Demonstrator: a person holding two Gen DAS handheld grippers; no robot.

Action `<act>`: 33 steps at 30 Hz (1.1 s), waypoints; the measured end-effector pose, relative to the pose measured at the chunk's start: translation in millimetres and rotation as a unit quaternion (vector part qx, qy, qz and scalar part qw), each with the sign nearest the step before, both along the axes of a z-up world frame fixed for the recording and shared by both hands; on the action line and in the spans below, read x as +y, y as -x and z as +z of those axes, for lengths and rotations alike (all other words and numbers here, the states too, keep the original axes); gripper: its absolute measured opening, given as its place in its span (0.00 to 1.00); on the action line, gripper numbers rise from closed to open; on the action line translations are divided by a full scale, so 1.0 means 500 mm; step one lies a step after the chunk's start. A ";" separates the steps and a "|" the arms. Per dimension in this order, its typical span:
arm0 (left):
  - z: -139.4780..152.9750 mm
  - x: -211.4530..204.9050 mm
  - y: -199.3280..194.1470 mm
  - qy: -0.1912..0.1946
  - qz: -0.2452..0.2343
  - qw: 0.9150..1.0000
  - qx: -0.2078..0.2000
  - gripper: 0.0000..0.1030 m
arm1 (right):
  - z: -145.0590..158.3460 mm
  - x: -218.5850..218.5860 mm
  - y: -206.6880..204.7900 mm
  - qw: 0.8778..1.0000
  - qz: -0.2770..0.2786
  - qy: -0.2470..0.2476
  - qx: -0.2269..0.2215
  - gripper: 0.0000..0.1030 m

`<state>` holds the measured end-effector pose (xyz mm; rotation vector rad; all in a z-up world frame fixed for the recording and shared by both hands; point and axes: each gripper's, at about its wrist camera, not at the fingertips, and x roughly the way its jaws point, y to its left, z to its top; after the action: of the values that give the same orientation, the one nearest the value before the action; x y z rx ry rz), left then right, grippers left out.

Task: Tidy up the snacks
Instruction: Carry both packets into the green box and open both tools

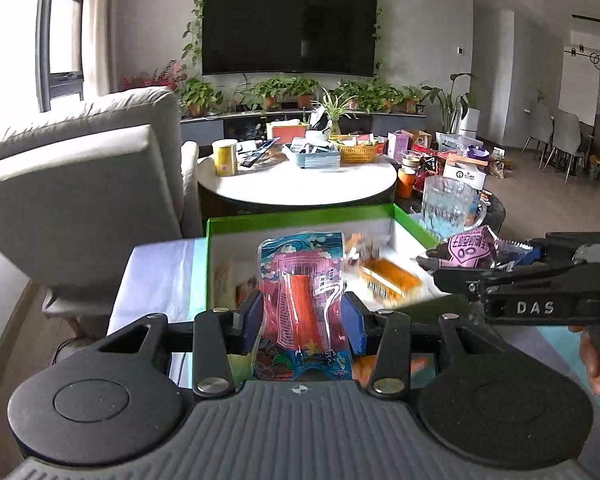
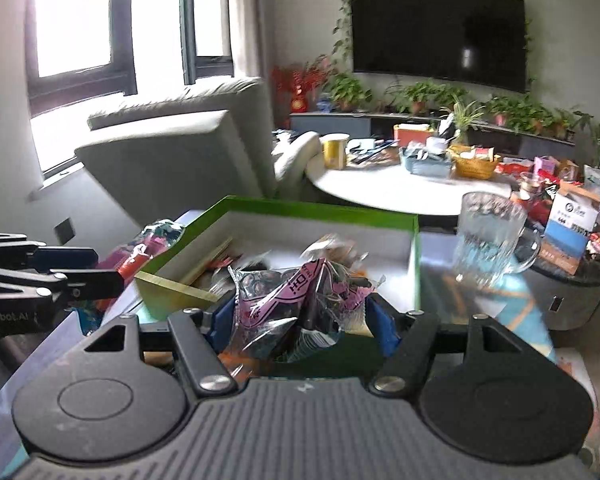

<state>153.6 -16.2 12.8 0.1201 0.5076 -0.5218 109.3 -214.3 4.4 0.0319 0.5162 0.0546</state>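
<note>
My left gripper [image 1: 302, 322] is shut on a blue and red snack packet [image 1: 302, 292], held upright just in front of the green box [image 1: 300, 215]. My right gripper [image 2: 300, 316] is shut on a crumpled black and pink snack packet [image 2: 296, 300], held above the near edge of the green box [image 2: 320, 208]. The box holds several snacks, among them an orange wrapped bar [image 1: 388, 278]. The right gripper with its pink packet [image 1: 472, 250] shows at the right of the left wrist view. The left gripper with its packet [image 2: 136, 258] shows at the left of the right wrist view.
A clear glass mug [image 1: 450, 208] stands right of the box, also in the right wrist view [image 2: 488, 236]. A round white table [image 1: 296, 184] with baskets and a yellow can lies beyond. A grey armchair [image 1: 80, 184] stands at the left.
</note>
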 end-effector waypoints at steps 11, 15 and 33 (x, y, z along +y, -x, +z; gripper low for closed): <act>-0.028 -0.072 -0.125 -0.012 -0.011 1.000 0.023 0.39 | -0.041 -0.041 -0.109 0.999 -0.017 -0.001 0.036 0.49; -0.049 -0.082 -0.149 -0.016 -0.011 0.999 0.035 0.39 | -0.057 -0.040 -0.139 0.999 -0.018 0.004 0.046 0.49; -0.100 -0.064 -0.198 -0.027 0.031 0.997 0.063 0.48 | -0.081 -0.017 -0.185 0.998 0.002 -0.013 0.063 0.49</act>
<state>252.4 -48.1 -37.2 0.1233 0.6474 -0.4562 201.7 -222.7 -36.0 0.0608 0.6423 0.0644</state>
